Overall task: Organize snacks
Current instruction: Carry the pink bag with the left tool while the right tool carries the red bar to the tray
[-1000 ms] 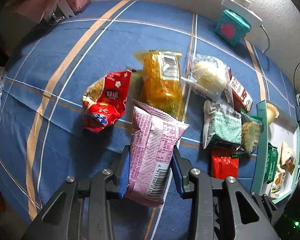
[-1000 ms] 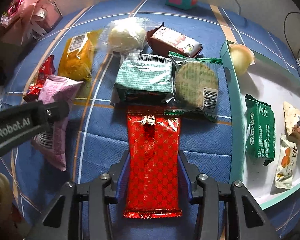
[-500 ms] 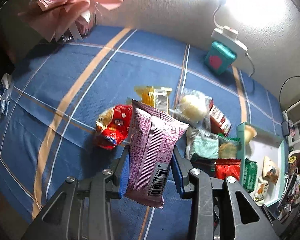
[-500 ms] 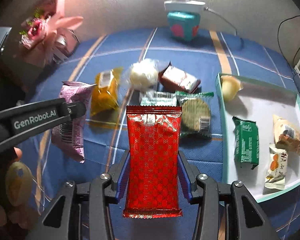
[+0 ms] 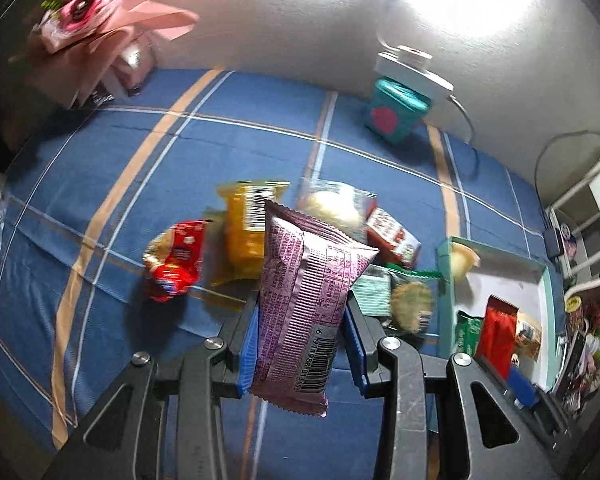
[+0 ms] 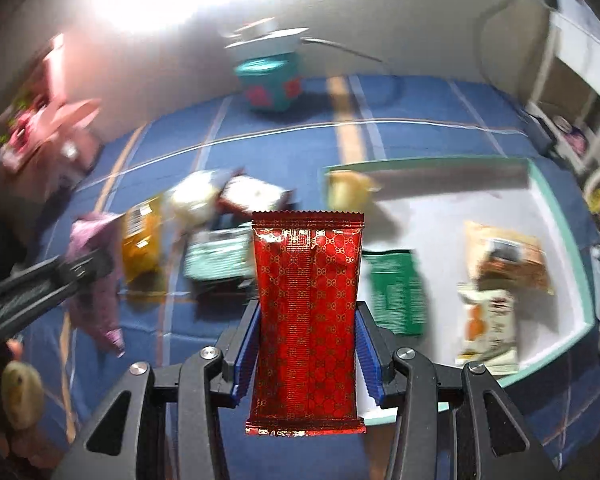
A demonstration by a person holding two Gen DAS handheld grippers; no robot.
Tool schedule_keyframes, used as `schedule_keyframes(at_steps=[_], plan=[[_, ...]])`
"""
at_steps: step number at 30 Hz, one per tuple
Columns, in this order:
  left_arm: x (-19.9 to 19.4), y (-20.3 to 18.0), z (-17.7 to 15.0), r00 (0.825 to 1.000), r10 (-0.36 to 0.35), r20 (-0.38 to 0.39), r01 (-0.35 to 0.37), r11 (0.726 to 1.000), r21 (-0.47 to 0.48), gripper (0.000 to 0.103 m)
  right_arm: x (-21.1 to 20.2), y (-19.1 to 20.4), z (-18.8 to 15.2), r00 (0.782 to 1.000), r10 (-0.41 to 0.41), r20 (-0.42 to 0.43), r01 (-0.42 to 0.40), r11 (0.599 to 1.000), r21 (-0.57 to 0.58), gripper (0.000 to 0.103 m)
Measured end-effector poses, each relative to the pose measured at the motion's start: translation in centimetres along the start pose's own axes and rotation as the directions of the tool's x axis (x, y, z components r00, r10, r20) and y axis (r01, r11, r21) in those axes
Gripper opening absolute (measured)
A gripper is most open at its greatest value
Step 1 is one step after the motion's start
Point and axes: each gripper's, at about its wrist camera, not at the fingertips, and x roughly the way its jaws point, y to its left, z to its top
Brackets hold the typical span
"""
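Note:
My left gripper [image 5: 300,320] is shut on a pink snack packet [image 5: 304,304] and holds it up above the blue checked cloth. My right gripper [image 6: 308,332] is shut on a red patterned snack packet [image 6: 308,304], lifted near the left edge of the teal-rimmed white tray [image 6: 420,164]. That tray [image 5: 444,280] sits at the right in the left wrist view, where the red packet [image 5: 496,332] and the right gripper show over it. Loose snacks lie on the cloth: a red bag [image 5: 174,264], a yellow packet [image 5: 246,236], a white bun [image 5: 332,208], a green-white packet [image 6: 216,256].
The tray holds a green packet [image 6: 396,288], a brown pastry packet [image 6: 508,256], an orange-white packet [image 6: 488,328] and a pale cup [image 6: 344,188]. A teal box [image 5: 396,110] stands by the back wall. A pink bouquet [image 5: 96,36] is at the back left.
Both grippers have lifted their packets higher off the cloth. The right gripper has swung right with the red packet, toward the tray. The left has drifted right too.

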Motion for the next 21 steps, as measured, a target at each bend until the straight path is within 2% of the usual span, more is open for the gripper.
schedule_keyframes(at_steps=[6, 13, 21], plan=[[0.4, -4.1, -0.5, 0.999, -0.051, -0.017, 0.052, 0.994, 0.092, 0.039, -0.2, -5.0, 1.0, 0.998, -0.061, 0.024, 0.058, 0.992, 0.114, 0.047], [1.2, -10.0, -1.0, 0.994, -0.103, -0.039, 0.109, 0.968, 0.228, 0.039, -0.7, -10.5, 2.1, 0.993, -0.101, 0.064, 0.083, 0.966, 0.245, 0.047], [4.7, -15.3, -0.9, 0.983, -0.144, -0.113, 0.17, 0.945, 0.279, 0.039, 0.1, -14.7, 3.6, 0.986, -0.125, 0.108, 0.085, 0.944, 0.318, 0.047]])
